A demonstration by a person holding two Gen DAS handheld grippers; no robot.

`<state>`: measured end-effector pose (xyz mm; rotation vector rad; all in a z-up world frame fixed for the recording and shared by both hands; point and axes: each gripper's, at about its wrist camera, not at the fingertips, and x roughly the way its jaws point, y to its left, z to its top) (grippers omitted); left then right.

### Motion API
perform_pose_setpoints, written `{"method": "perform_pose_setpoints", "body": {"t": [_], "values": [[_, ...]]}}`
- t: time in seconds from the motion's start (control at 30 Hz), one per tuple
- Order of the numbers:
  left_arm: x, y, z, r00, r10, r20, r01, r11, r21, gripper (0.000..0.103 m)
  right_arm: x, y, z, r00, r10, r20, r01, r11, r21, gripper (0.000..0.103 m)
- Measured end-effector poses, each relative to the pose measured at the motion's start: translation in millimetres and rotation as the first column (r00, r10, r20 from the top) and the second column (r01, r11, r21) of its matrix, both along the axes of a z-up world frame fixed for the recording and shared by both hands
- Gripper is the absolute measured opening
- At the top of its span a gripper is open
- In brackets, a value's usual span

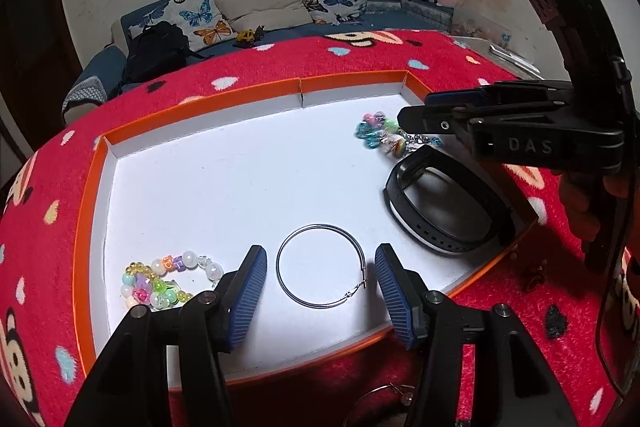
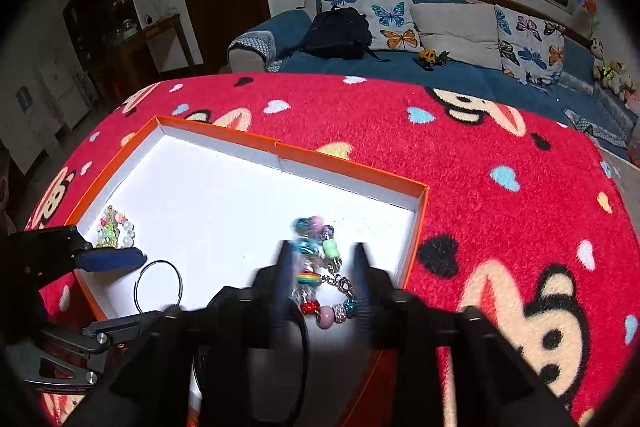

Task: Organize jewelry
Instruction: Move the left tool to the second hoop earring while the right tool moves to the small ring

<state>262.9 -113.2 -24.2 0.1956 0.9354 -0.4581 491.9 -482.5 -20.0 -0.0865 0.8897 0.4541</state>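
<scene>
ok so the left tongs [image 1: 320, 291] are spread wide with nothing in them; the thin silver hoop earring [image 1: 321, 265] lies flat on the tray floor right in the gap between the two blue pads [image 1: 249, 297], touching neither one as far as I can see; just off to the left of that sits the pastel bead bracelet [image 1: 170, 283] bunched up near the tray's near-left corner, partly tucked behind the left finger.

The right tongs [image 2: 322, 267] are open too, hovering low over the colourful charm bracelet [image 2: 320, 267] at the right end of the tray; that view's blurry, so I can't say for sure if the fingers touch the beads, but they aren't closed on it; from the left camera the same bracelet [image 1: 384, 135] sits just under the tip of the right tongs [image 1: 416, 111], near the tray's far-right corner.

The black wristband [image 1: 444, 207] stands on edge by the right wall, between the charm bracelet and the hoop; everything's inside the shallow white tray with the orange rim [image 1: 200, 107], which sits on a red cartoon-print blanket [image 1: 280, 63] covering the surface; another hoop earring [image 1: 384, 399] lies outside the tray on the blanket, near edge, mostly hidden; blue sofa [image 2: 460, 75] with butterfly cushions [image 2: 394, 19] behind.
</scene>
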Motion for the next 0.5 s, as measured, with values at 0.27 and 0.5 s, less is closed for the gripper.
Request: {"method": "perform_pose_setpoints", "body": {"t": [0.27,0.5], "values": [[-19.3,10.7,14.4,1.000,0.009,0.020,-0.009,1.000,-0.002,0.060,-23.1,-4.2,16.7,0.999,0.008,0.042,-0.007,1.000,-0.009,0.046],[-59.4,29.6,28.7,0.999,0.028,0.033,-0.027,0.999,-0.032,0.060,-67.2,-11.2,27.8,0.999,0.018,0.045,-0.020,0.999,0.038,0.046]]}}
